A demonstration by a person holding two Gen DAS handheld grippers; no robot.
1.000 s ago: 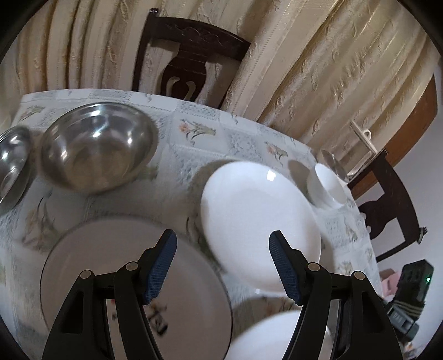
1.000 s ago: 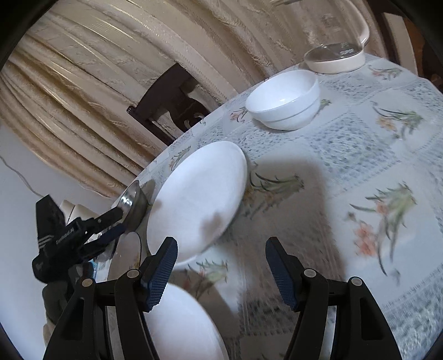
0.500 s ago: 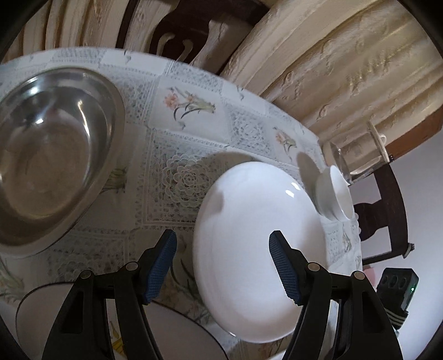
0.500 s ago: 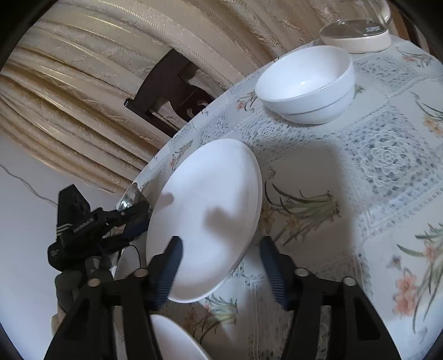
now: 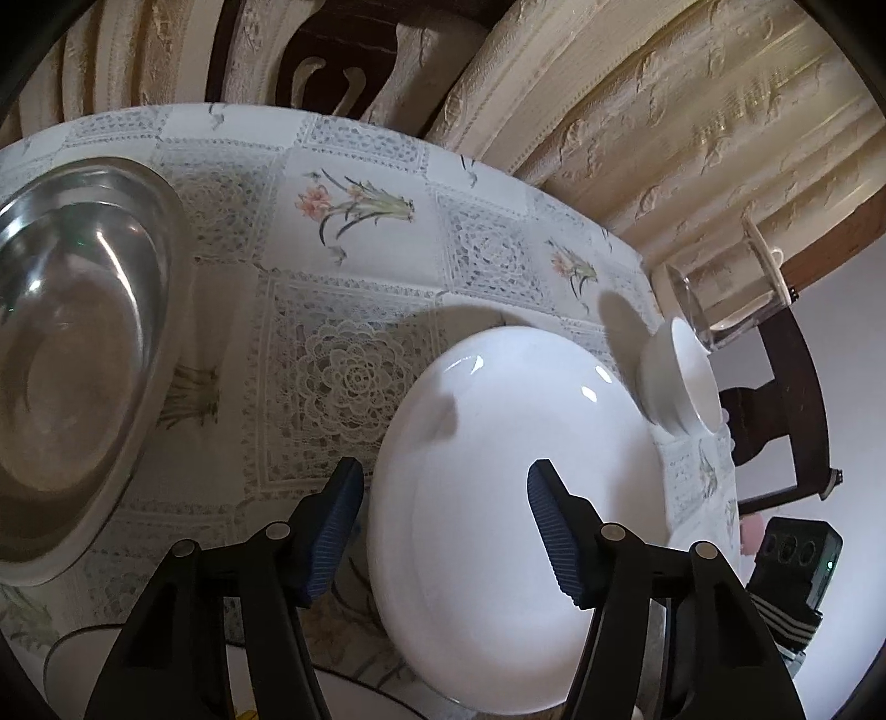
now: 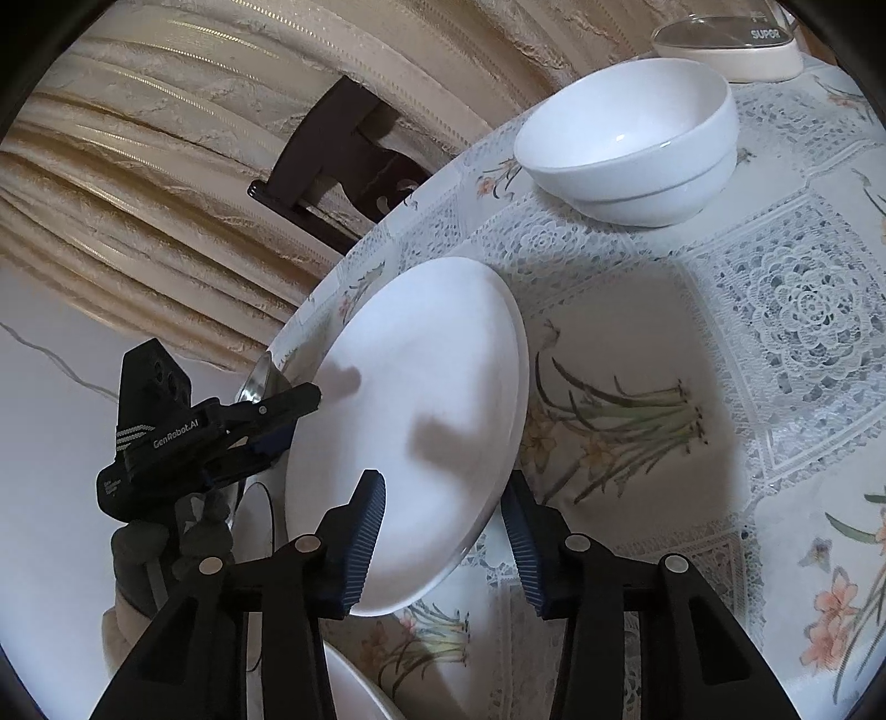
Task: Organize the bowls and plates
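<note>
- "GenRobot.AI" is printed in white on the black body of the left gripper (image 6: 288, 412), seen in the right wrist view.
- "SUPER" is printed in dark letters on the cream base of the appliance (image 6: 736, 47) behind the white bowl (image 6: 631, 144).

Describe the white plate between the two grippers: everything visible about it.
The white plate is round, plain, glossy and ceramic-looking, with a shallow raised rim and nothing on it. It lies flat on the patterned tablecloth. The open left hand-held gripper and open right hand-held gripper each straddle an opposite edge; contact unclear.
</note>
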